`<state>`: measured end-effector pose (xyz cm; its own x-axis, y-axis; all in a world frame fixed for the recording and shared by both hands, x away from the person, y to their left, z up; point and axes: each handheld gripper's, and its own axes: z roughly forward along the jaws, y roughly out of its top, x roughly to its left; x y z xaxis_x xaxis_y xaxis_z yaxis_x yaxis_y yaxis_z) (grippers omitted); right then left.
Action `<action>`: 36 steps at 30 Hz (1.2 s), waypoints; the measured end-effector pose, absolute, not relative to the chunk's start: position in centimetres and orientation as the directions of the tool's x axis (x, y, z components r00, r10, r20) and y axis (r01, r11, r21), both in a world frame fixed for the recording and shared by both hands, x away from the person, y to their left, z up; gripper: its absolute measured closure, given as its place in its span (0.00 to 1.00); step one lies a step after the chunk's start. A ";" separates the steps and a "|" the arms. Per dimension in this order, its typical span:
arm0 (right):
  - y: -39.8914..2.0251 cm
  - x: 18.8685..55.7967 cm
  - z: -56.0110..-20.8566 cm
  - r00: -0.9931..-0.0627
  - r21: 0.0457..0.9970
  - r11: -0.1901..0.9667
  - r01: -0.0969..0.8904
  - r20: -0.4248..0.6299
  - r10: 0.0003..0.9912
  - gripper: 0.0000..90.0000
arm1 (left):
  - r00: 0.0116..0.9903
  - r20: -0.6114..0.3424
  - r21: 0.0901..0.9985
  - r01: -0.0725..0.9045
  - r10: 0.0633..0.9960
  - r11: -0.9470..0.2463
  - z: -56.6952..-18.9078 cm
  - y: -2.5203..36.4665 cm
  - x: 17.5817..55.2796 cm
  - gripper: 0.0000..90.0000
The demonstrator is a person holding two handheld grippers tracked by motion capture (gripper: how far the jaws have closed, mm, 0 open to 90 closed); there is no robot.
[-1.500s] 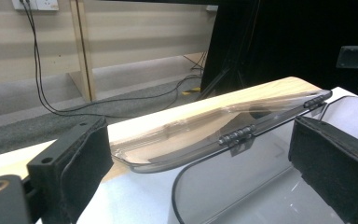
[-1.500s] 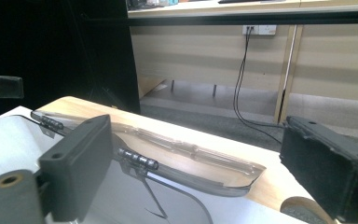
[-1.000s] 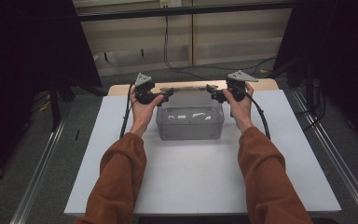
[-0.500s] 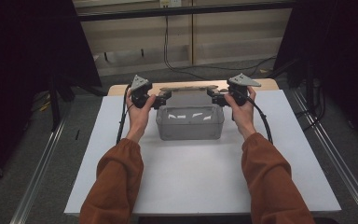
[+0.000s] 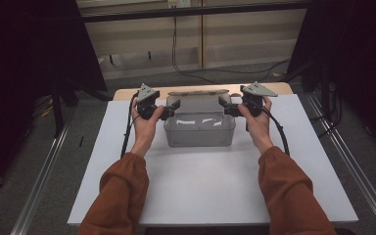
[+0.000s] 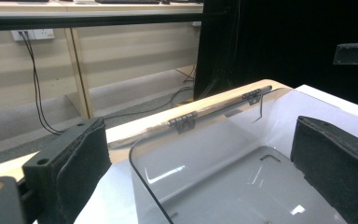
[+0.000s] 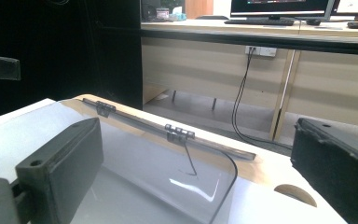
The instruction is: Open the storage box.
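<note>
Two orange sleeves [image 5: 122, 196] reach in over the white table [image 5: 200, 191]. Past them, a clear plastic box [image 5: 199, 129] sits on the table, near its far side, with its lid [image 5: 198, 92] flipped back behind it. The left gripper [image 5: 172, 108] is at the box's left end and the right gripper [image 5: 223, 105] at its right end. Both have their jaws spread wide apart, holding nothing. Farther back there are cables [image 5: 176, 49] on the floor.

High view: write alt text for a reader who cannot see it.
A person in rust-orange sleeves holds the left gripper and right gripper, both open, at either end of a clear plastic box on a white tabletop.
</note>
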<state>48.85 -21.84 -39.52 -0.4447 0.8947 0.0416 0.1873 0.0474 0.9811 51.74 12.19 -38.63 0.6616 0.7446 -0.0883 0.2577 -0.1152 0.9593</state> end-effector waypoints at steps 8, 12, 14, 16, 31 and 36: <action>-22.3 47.4 -39.4 -0.445 0.983 0.032 0.182 0.053 0.894 0.02 | 0.667 -0.065 0.965 0.231 0.742 -0.123 -38.4 12.5 50.1 0.04; -22.7 46.5 -39.3 -0.443 0.982 0.050 0.183 0.037 0.896 0.02 | 0.673 -0.073 0.966 0.231 0.736 -0.115 -38.3 13.0 49.4 0.04; -22.9 46.1 -39.2 -0.438 0.984 0.048 0.172 0.033 0.898 0.02 | 0.678 -0.073 0.970 0.218 0.732 -0.105 -38.2 13.1 48.8 0.04; -23.1 45.6 -39.2 -0.435 0.984 0.041 0.171 0.038 0.900 0.02 | 0.675 -0.069 0.974 0.206 0.734 -0.098 -38.1 13.3 48.1 0.04; -23.8 40.1 -39.5 -0.429 0.986 0.076 0.146 -0.006 0.903 0.02 | 0.649 -0.070 0.982 0.178 0.758 -0.062 -38.9 16.1 43.6 0.04; -24.8 38.3 -40.4 -0.400 0.983 0.080 0.164 -0.008 0.917 0.02 | 0.623 -0.053 0.986 0.159 0.780 -0.059 -39.4 17.1 42.0 0.04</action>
<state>38.26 -24.77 -40.44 -0.4000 0.9165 -0.0079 0.1644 0.0802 0.9831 42.02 17.13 -39.37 0.6232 0.7802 -0.0533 0.1585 -0.0593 0.9856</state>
